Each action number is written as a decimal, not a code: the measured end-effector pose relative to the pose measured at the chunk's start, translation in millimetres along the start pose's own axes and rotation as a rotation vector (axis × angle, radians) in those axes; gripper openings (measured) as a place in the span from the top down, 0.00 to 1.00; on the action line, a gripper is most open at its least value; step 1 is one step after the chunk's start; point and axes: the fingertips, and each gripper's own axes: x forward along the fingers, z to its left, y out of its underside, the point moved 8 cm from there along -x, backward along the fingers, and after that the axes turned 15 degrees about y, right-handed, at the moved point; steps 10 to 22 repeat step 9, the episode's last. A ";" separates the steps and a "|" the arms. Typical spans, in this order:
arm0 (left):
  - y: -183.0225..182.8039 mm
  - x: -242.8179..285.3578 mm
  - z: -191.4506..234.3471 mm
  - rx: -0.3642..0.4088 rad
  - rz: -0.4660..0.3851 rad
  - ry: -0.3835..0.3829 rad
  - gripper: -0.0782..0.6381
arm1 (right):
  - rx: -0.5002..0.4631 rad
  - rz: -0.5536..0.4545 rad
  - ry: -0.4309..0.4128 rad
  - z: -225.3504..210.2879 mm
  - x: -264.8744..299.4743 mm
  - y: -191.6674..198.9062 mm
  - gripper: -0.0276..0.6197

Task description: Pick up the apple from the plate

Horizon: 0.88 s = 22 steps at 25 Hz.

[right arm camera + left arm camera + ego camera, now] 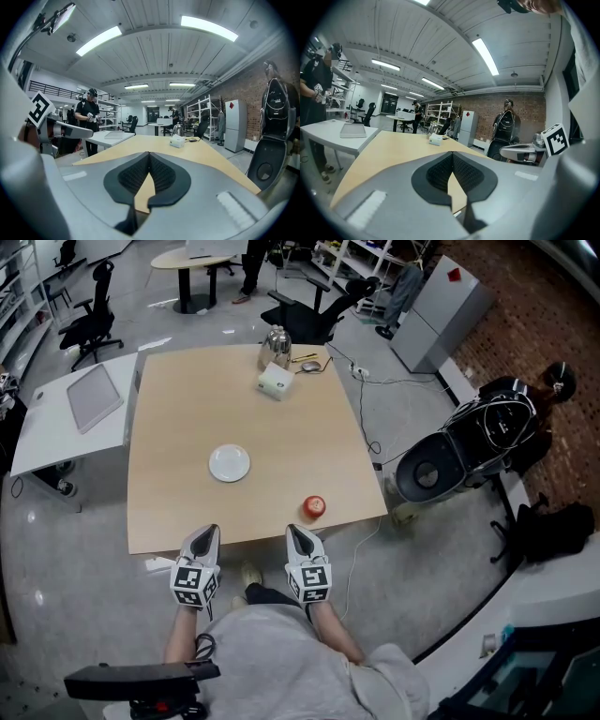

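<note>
In the head view a red apple (pixel 314 507) lies on the wooden table (pixel 187 390) near its front right edge. It is off the white plate (pixel 230 463), which stands bare at the table's middle. My left gripper (pixel 206 533) and right gripper (pixel 298 532) hover side by side at the table's front edge, both shut with nothing between them. The right one is just in front of the apple. In the left gripper view the left gripper (pixel 451 156) has its tips touching. The right gripper (pixel 149 155) looks the same in its own view. Neither gripper view shows the apple.
At the table's far edge stand a white box (pixel 277 381), a metal kettle (pixel 274 345) and a mouse (pixel 309 366). A white side table (pixel 52 432) with a tablet (pixel 92 397) adjoins on the left. Office chairs, a cable and a black machine (pixel 441 463) surround it.
</note>
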 end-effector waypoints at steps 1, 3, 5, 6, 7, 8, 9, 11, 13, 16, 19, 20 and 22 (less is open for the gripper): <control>-0.1 0.2 0.2 0.000 0.001 0.000 0.86 | 0.001 0.000 -0.001 -0.2 0.4 0.1 0.95; 0.3 0.9 0.4 0.000 0.002 -0.001 0.86 | 0.002 0.003 -0.002 -1.0 1.0 1.1 0.95; 1.5 1.5 -0.8 0.001 0.001 0.000 0.86 | 0.002 0.006 0.000 -2.1 0.5 2.6 0.95; 2.0 1.5 -1.7 0.001 0.002 0.000 0.86 | 0.002 0.006 0.000 -2.5 -0.2 3.1 0.95; 2.5 1.4 -2.7 0.002 0.002 0.001 0.86 | 0.002 0.006 0.001 -2.7 -0.9 3.5 0.95; 2.9 1.2 -3.6 0.002 0.002 0.001 0.86 | 0.002 0.006 0.001 -2.9 -1.6 3.7 0.95; 3.2 0.9 -4.6 0.002 0.003 0.002 0.86 | 0.003 0.005 0.001 -3.0 -2.4 3.9 0.95; 3.2 0.9 -4.6 0.002 0.003 0.002 0.86 | 0.003 0.005 0.001 -3.0 -2.4 3.9 0.95; 3.2 0.9 -4.6 0.002 0.003 0.002 0.86 | 0.003 0.005 0.001 -3.0 -2.4 3.9 0.95; 3.2 0.9 -4.6 0.002 0.003 0.002 0.86 | 0.003 0.005 0.001 -3.0 -2.4 3.9 0.95; 3.2 0.9 -4.6 0.002 0.003 0.002 0.86 | 0.003 0.005 0.001 -3.0 -2.4 3.9 0.95; 3.2 0.9 -4.6 0.002 0.003 0.002 0.86 | 0.003 0.005 0.001 -3.0 -2.4 3.9 0.95; 3.2 0.9 -4.6 0.002 0.003 0.002 0.86 | 0.003 0.005 0.001 -3.0 -2.4 3.9 0.95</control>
